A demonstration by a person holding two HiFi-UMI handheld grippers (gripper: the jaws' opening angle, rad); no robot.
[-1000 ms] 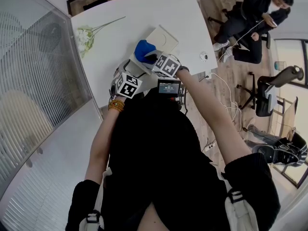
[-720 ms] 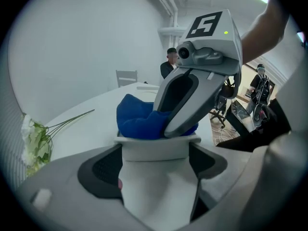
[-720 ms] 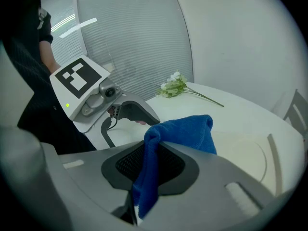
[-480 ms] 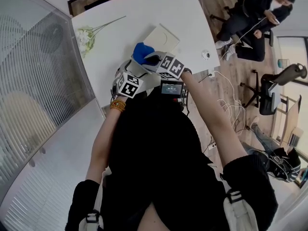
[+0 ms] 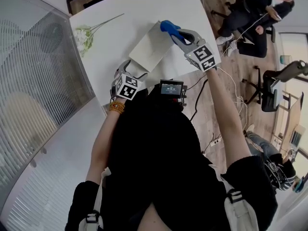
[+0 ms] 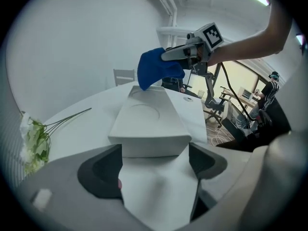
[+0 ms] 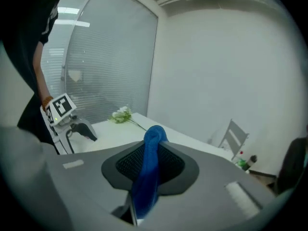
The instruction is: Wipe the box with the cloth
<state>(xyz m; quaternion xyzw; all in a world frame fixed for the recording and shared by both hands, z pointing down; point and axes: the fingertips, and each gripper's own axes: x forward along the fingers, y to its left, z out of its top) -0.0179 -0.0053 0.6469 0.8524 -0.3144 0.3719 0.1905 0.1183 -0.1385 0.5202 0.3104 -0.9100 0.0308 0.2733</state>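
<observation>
A white box (image 5: 151, 47) lies lengthwise on the white table (image 5: 120, 13). My left gripper (image 5: 132, 67) is shut on its near end. In the left gripper view the box (image 6: 149, 124) fills the gap between the jaws of the left gripper (image 6: 154, 162). My right gripper (image 5: 180, 35) hovers at the box's far end, shut on a blue cloth (image 5: 168, 26). From the left gripper view, the cloth (image 6: 156, 71) hangs over the far edge under the right gripper (image 6: 180, 54). The cloth (image 7: 149, 172) runs pinched between the right gripper's (image 7: 150, 165) jaws.
A sprig of white flowers (image 5: 85, 35) lies at the table's left side. A seated person (image 5: 255, 13) and an office chair (image 5: 274, 85) are to the right, with cables (image 5: 226, 88) on the floor. A glass partition (image 5: 33, 81) runs along the left.
My right gripper has swung up and away with the cloth, from the box's near end to its far end. The left gripper has stayed put on the box.
</observation>
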